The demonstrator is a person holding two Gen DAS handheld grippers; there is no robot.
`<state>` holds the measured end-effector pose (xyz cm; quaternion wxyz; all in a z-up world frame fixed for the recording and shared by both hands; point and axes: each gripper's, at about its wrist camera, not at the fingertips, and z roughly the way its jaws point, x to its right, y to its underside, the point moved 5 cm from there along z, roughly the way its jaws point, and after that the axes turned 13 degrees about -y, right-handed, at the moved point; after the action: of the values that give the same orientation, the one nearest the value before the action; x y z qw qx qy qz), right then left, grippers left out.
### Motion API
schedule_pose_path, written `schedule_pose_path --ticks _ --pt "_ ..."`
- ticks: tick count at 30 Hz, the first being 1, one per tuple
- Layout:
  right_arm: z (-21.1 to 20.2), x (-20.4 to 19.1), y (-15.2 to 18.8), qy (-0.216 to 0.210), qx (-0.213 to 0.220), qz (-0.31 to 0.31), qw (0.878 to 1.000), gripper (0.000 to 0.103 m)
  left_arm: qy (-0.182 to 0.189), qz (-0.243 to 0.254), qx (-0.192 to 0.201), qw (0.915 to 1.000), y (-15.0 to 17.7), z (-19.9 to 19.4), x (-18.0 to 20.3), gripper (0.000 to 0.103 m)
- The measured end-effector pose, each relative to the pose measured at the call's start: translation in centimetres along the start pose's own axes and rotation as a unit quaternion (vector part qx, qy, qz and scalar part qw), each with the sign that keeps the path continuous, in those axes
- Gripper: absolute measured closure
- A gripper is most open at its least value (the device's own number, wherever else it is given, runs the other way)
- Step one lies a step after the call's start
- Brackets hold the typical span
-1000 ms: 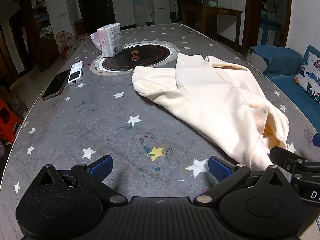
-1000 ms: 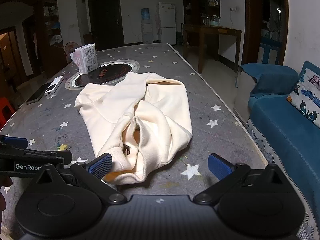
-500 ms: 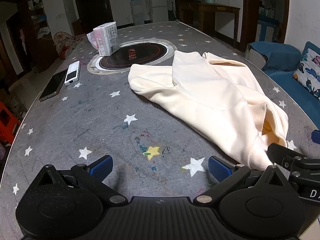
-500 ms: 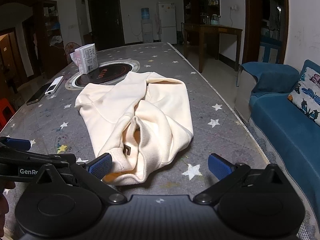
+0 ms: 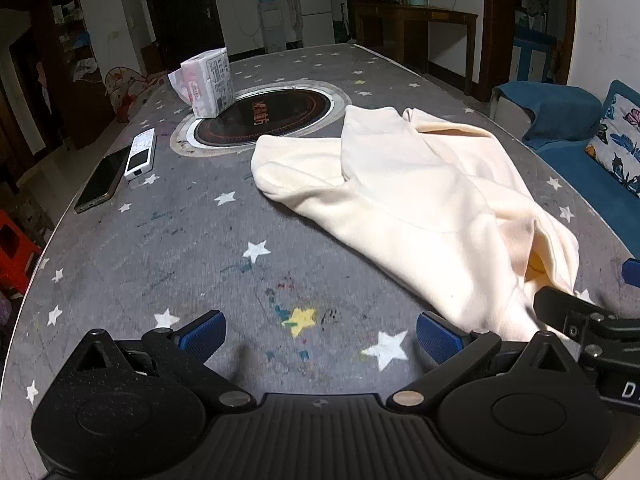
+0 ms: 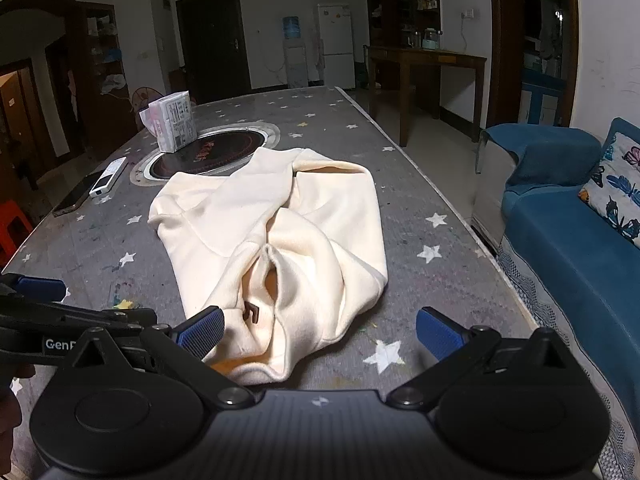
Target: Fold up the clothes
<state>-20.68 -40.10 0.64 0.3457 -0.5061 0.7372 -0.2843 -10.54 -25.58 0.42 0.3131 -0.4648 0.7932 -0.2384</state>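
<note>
On the grey star-printed worktop (image 5: 168,240), the round black hotplate (image 5: 264,118) set into its middle serves as the fixed mark. To the left of the hotplate lie a dark phone (image 5: 102,184) and, just beside it, a white remote (image 5: 140,155); a pink-and-white tissue pack (image 5: 206,82) stands upright on the hotplate's left rim. The left gripper (image 5: 318,330) hovers low over bare worktop on the near side of the hotplate, its blue-padded jaws spread wide with nothing between them. The cream sweatshirt (image 6: 276,240) lies on the near-right side of the hotplate, its far edge just reaching the hotplate's metal ring. Its long axis runs from the hotplate toward the cameras, slanting slightly rightward in the left wrist view, with the collar opening at the near end. The cloth is soft and thick, loosely bunched rather than flat: one sleeve is thrown across the body, deep folds run lengthwise, and the gaping neck shows a yellower lining and a small dark tag. The right gripper (image 6: 320,328) sits at that near end, jaws wide apart and gripping nothing, its left pad touching or just over the collar edge; which, I cannot tell. Further right, beyond the worktop's edge, stands a blue sofa (image 6: 568,240) with a butterfly-print cushion (image 6: 618,188).
</note>
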Motion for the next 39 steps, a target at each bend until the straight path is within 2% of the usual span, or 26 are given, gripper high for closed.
schedule_pose_path --ticks 11,19,23,25,26,28,29,31,35,39 --pt "0.2 0.5 -1.5 -0.004 0.011 -0.004 1.0 0.0 0.003 -0.002 0.0 1.0 -2.0 1.0 -0.2 0.0" --pt "1.1 0.7 -2.4 -0.018 0.008 -0.01 1.0 0.0 0.003 0.0 0.016 0.9999 -3.9 1.6 -0.4 0.0" --pt "1.6 0.9 -3.2 -0.024 0.01 -0.014 1.0 0.002 0.017 0.003 0.02 0.9997 -5.0 2.1 -0.1 0.0" --pt "2.0 1.2 -3.6 -0.034 0.007 -0.009 0.999 0.009 0.022 0.004 0.023 0.9995 -5.5 2.3 0.1 0.0" --pt "2.2 1.3 -3.8 -0.04 0.005 -0.007 0.999 0.009 0.025 0.004 0.025 0.9994 -5.7 2.4 0.1 0.0" --pt "2.6 1.5 -4.2 -0.05 0.002 -0.002 0.999 0.019 0.033 0.006 0.027 0.9991 -6.2 2.5 0.2 0.001" --pt "2.8 1.6 -4.4 -0.056 0.0 0.0 0.998 0.021 0.037 0.008 0.028 0.9989 -6.4 2.6 0.2 0.001" --pt "3.2 1.7 -4.8 -0.07 -0.002 0.001 0.998 0.032 0.041 0.009 0.03 0.9987 -6.8 2.8 0.1 0.005" --pt "4.7 1.0 -5.5 -0.105 -0.012 -0.013 0.994 0.046 0.039 0.011 0.031 0.9987 -7.8 3.3 -0.3 0.012" --pt "6.1 -0.1 -5.8 -0.128 -0.022 -0.028 0.991 0.059 0.043 0.01 0.035 0.9984 -9.0 3.5 -0.8 0.012"
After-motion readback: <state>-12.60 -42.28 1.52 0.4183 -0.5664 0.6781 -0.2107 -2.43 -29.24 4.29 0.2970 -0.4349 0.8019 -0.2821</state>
